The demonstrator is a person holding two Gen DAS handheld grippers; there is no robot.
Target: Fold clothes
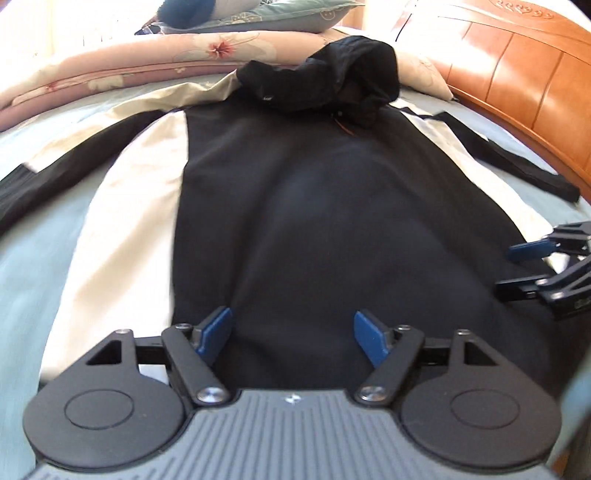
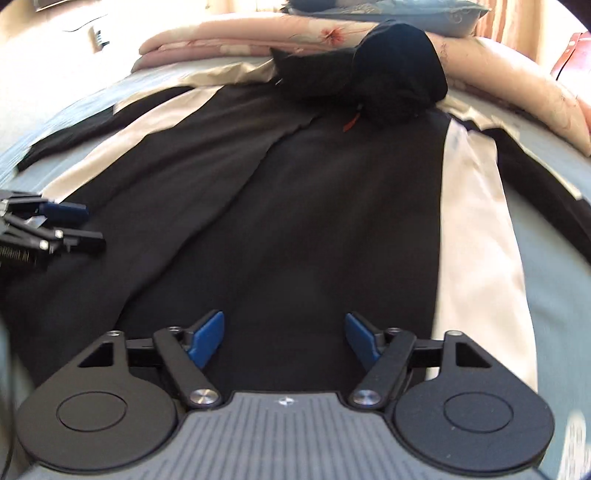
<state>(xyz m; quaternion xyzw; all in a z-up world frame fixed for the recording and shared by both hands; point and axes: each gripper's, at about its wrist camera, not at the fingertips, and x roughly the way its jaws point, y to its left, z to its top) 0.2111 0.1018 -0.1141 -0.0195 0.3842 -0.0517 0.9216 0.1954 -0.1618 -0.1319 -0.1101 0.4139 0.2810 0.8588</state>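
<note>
A black hooded jacket (image 1: 314, 206) with cream side panels (image 1: 122, 229) lies spread flat on the bed, hood (image 1: 332, 77) bunched at the far end and both sleeves stretched outward. My left gripper (image 1: 293, 334) hovers over its near hem, jaws open, nothing between the blue pads. The right gripper (image 1: 532, 266) shows at the right edge of the left wrist view, open too. In the right wrist view the jacket (image 2: 295, 221) fills the middle, with my right gripper (image 2: 284, 336) open above the hem and the left gripper (image 2: 74, 225) open at the left edge.
A light blue sheet (image 1: 33, 280) covers the bed. Folded floral quilts (image 1: 147, 55) and a pillow (image 1: 288, 14) lie beyond the hood. An orange wooden headboard (image 1: 517, 70) runs along the right side in the left wrist view.
</note>
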